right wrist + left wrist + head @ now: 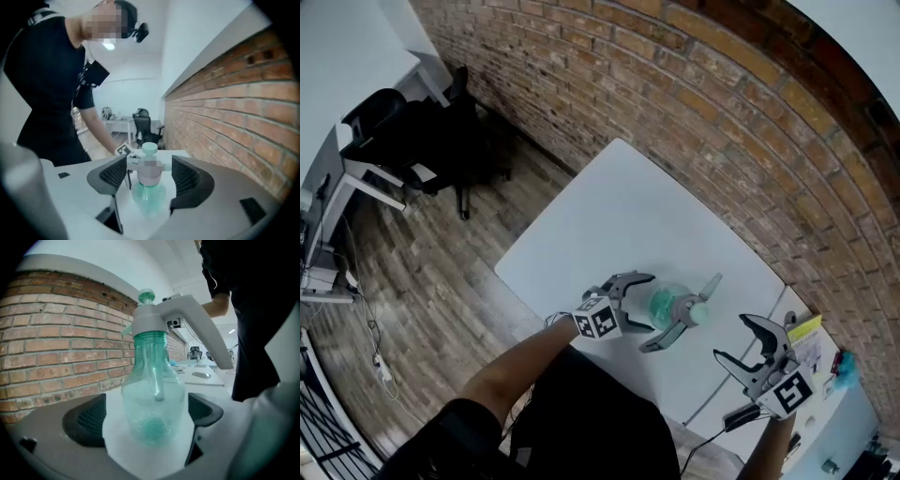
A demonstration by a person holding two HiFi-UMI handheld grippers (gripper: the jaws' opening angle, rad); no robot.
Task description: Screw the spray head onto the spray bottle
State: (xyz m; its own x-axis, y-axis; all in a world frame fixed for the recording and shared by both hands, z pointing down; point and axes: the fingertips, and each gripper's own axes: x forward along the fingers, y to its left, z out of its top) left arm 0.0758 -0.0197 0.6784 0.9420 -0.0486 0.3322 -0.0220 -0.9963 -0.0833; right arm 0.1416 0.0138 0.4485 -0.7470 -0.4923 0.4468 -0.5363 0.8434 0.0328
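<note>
Lower middle of the head view, on the flat white desk (619, 216): see-through green plastic spray bottle (661, 302), standing upright. Already wearing the white plastic spray head (686, 306) on its neck, green knob (700, 314) on top, long white lever (711, 283) sticking out toward the brick wall (722, 112). Can't tell whether threaded down tight or just perched.

Left tongs (666, 311) straddling the bottle's belly, spread wide. Same story from the left gripper view: bottle (154, 404) dead centre of the frame between the dark ribbed pads (89, 425), strip of white desk showing on either side, so touching nothing, gripping nothing. Spray head (150, 322) up in the top middle there, lever (201, 329) slanting off to the right.

Right tongs (731, 337) off toward the lower right of the head view, near the bottle but apart from it, also gaping wide and empty. Pointed at the bottle though: framed between the two pads (112, 173) in the right gripper view, bottle (149, 197) low centre, further out on the desk.

Also around: black office chair (412, 131) on wooden floor (441, 272), upper left of the head view.
</note>
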